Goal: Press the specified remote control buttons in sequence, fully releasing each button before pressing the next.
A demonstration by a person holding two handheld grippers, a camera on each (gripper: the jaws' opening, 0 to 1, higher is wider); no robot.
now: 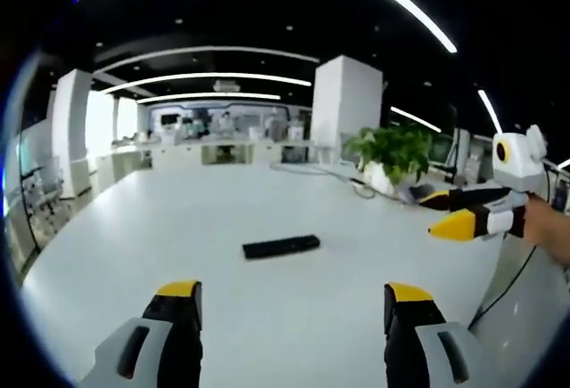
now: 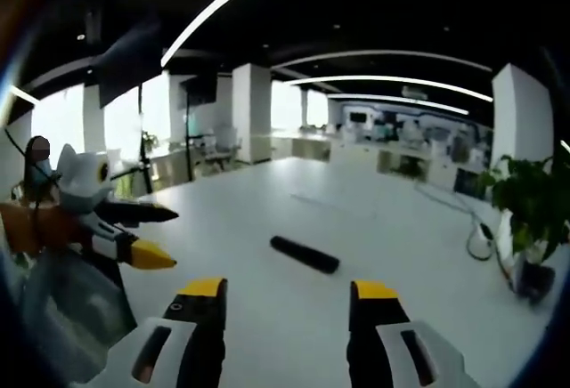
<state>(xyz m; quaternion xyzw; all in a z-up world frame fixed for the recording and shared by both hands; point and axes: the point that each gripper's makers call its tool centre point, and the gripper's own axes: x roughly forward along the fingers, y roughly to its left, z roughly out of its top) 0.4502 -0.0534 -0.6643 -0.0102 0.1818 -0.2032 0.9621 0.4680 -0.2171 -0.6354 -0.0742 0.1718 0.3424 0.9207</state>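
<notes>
A black remote control [image 1: 280, 246] lies flat on the white table [image 1: 169, 219], ahead of my left gripper [image 1: 294, 292], whose jaws stand wide apart and hold nothing. My right gripper [image 1: 434, 214] comes in from the right, above the table edge, held by a hand. In the right gripper view the remote control [image 2: 305, 254] lies just beyond my right gripper [image 2: 289, 290], which is open and holds nothing. The left gripper [image 2: 174, 238] shows at the left of that view, jaws apart. Neither gripper touches the remote.
A potted plant [image 1: 392, 152] stands at the far right of the table, also seen as the plant [image 2: 534, 201] beside a small white object [image 2: 481, 244]. A cable [image 1: 356, 188] runs across the table near it. Desks and white pillars fill the room behind.
</notes>
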